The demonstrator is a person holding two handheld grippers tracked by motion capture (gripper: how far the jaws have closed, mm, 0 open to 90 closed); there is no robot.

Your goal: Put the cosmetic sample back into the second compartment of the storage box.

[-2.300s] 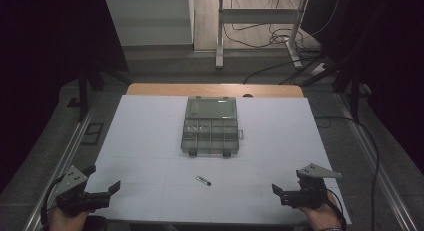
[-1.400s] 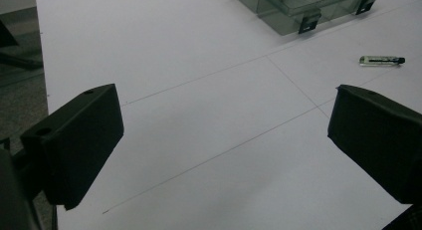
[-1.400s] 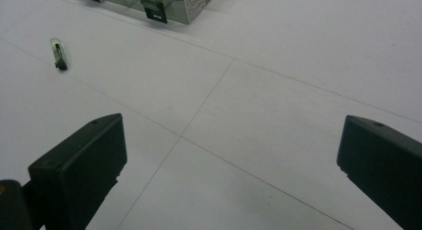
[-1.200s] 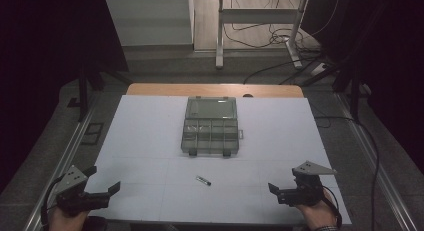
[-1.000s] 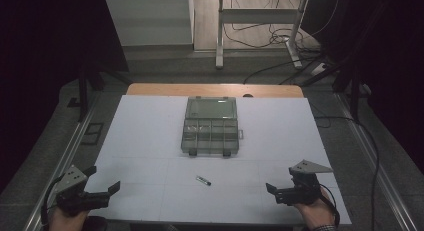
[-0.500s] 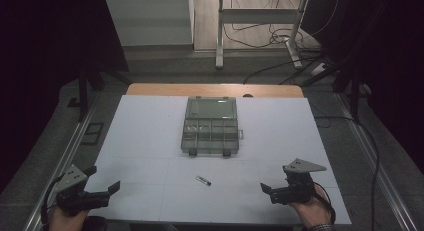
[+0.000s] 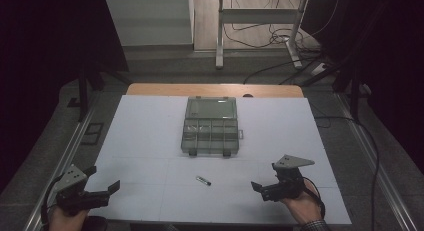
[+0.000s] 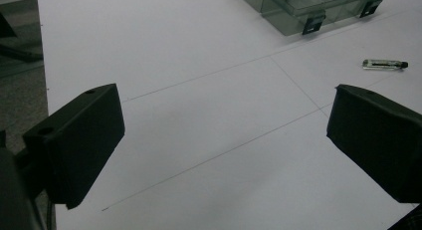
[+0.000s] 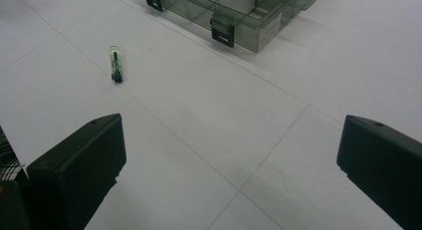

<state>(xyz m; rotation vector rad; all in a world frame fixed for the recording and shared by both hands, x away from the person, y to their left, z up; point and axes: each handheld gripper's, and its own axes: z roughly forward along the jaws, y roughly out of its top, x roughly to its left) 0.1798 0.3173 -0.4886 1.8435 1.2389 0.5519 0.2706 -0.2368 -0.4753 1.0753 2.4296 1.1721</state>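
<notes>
High view: open organizer box (image 7: 210, 125), compartments apparently empty.

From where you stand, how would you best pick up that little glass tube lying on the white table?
Probably by its clear middle, jaws closing across its short width from straight above. The tube lies flat and alone on the table, with a dark cap at one end. The right gripper, jaws open, looks nearest; the left gripper is open too.
</notes>
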